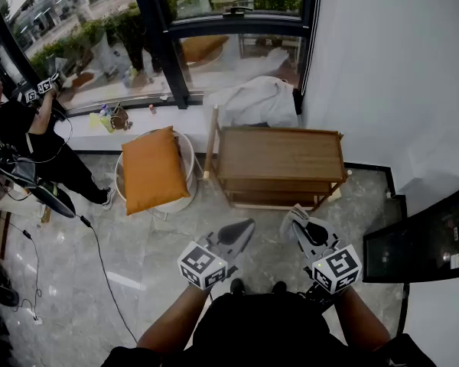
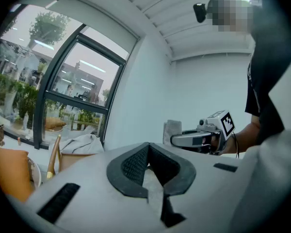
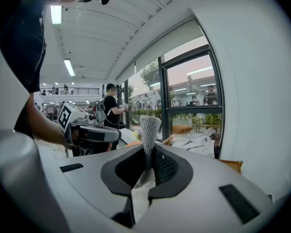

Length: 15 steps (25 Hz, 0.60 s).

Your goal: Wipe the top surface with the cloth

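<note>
Left tool (image 2: 148, 150): jaws pressed together, nothing between them; held low in front of the body, over the grey floor (image 1: 176, 235), tip towards the surface.

Right tool (image 3: 148, 165): jaws clamped on the cloth; level with the left tool and near it, to its right, also pointing at the surface.

Cloth (image 3: 149, 126): pale grey with a knitted look; stands up out of the right tool's jaws as a narrow folded strip. In the head view, a small pale bunch at that tool's tip, short of the surface's near edge and not touching the wood.

Surface (image 1: 279, 153): low wooden table with raised side rails and a shelf under the top; ahead of both tools, close to the white wall on the right, with the window behind.

Cushion (image 1: 151, 170): orange, tilted on a round white chair (image 1: 187, 153) just left of the surface.

Sheet (image 1: 252, 102): white, heaped on the sill behind the surface.

Screen (image 1: 424, 239): dark panel at the right, by the wall.

Person (image 1: 19, 128): far left, dark clothes, arms raised with marker cubes in hand.
</note>
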{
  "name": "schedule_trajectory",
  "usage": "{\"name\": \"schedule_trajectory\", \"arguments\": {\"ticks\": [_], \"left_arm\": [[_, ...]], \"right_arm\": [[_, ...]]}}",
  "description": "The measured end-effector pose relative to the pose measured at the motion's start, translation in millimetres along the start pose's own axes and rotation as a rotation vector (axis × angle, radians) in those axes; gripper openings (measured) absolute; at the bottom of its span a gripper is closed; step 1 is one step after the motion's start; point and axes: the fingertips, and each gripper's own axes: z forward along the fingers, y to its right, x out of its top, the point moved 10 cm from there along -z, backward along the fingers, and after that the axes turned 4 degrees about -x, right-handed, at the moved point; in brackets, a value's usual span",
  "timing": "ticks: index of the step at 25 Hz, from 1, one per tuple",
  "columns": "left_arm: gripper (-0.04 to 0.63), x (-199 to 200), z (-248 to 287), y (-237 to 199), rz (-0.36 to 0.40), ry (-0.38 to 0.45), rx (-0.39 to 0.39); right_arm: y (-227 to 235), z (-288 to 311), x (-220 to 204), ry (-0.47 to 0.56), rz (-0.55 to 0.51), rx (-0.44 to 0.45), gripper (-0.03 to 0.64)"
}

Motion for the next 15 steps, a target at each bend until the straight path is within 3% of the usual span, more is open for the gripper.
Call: {"name": "schedule_trajectory", "arguments": {"ticks": [15], "left_arm": [[0.011,-10,11,4,0.018,-0.035,0.054]], "right_arm": [[20,-7,-1,0.083,0.010,-0.012,0.037]]}}
